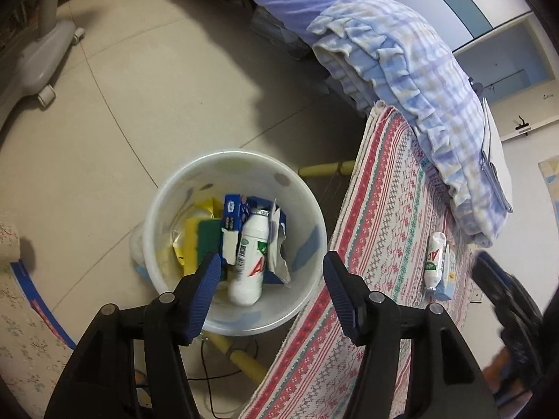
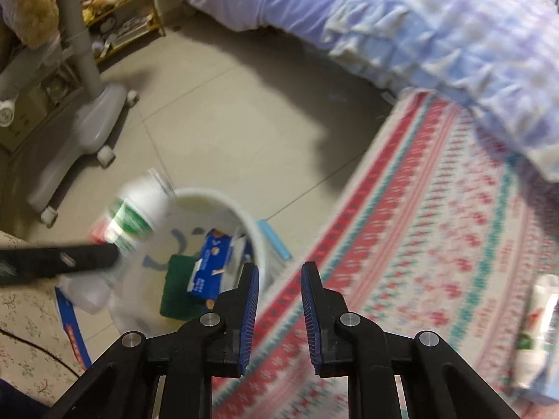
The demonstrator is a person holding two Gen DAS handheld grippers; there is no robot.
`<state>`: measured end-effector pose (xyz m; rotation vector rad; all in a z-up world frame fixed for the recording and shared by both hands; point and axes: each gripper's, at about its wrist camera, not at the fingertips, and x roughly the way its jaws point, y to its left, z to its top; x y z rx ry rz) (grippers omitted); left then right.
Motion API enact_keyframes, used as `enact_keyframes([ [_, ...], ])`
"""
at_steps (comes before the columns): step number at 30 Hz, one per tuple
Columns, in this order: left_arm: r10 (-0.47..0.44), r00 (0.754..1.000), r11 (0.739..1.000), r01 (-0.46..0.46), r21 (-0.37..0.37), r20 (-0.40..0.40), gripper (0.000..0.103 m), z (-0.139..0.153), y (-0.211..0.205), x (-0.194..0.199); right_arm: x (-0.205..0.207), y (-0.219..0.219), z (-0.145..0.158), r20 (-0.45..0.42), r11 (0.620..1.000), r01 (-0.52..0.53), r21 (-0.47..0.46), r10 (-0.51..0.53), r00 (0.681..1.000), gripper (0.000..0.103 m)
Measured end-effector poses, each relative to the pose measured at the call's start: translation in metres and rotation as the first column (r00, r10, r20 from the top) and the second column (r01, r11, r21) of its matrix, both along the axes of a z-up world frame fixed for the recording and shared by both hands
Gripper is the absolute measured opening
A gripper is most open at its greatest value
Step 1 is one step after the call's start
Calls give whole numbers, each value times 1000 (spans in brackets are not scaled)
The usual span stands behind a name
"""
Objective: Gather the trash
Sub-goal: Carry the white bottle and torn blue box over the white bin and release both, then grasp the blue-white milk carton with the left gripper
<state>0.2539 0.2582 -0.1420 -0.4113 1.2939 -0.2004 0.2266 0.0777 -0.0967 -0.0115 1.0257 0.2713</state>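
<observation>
A white trash bucket (image 1: 307, 209) stands on the floor beside a patterned cloth (image 1: 380, 230). In it lie a white AD bottle (image 1: 249, 258), a torn blue carton (image 1: 234, 209) and a green-yellow sponge (image 1: 204, 241). My left gripper (image 1: 272, 262) is open and empty just above the bucket. A second white bottle (image 1: 435, 262) lies on the cloth on a small box. In the right wrist view my right gripper (image 2: 279, 272) is open and empty over the bucket rim (image 2: 255, 241); the left finger (image 2: 59, 262) shows beside a blurred falling bottle (image 2: 129, 223).
A bed with purple and checked bedding (image 1: 401, 56) lies behind the cloth. A grey wheeled stand (image 2: 73, 118) is on the tiled floor at left. A yellow frame bar (image 1: 244, 359) and cables run under the cloth edge.
</observation>
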Motion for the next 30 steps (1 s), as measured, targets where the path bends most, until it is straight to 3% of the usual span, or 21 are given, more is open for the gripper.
enact_keyframes([
  [3,4,1000,1000,-5,14,27,64,11,-1,-6,-13,-20,25,27,1000,12,-9,-12,1000,24],
  [7,3,999,999,-5,34,41,64,25,-17,-21,-40,-55,56,67,999,31,-31,-29,997,40],
  [10,-29,999,999,27,40,38,64,36,-39,-40,-60,-91,67,88,997,75,-23,-73,993,40],
  [14,-84,996,995,83,53,22,64,52,-73,-72,-77,-150,60,60,979,197,49,-200,978,40],
  [19,-201,978,979,198,-55,-55,64,60,-115,-117,-93,-208,67,66,949,309,63,-313,947,44],
  [24,-300,953,950,295,-98,-37,64,84,-168,-153,-108,-262,67,38,906,410,102,-415,909,48],
  [30,-352,936,930,348,-120,-15,64,93,-237,-156,-123,-310,50,-28,865,489,114,-489,872,50],
])
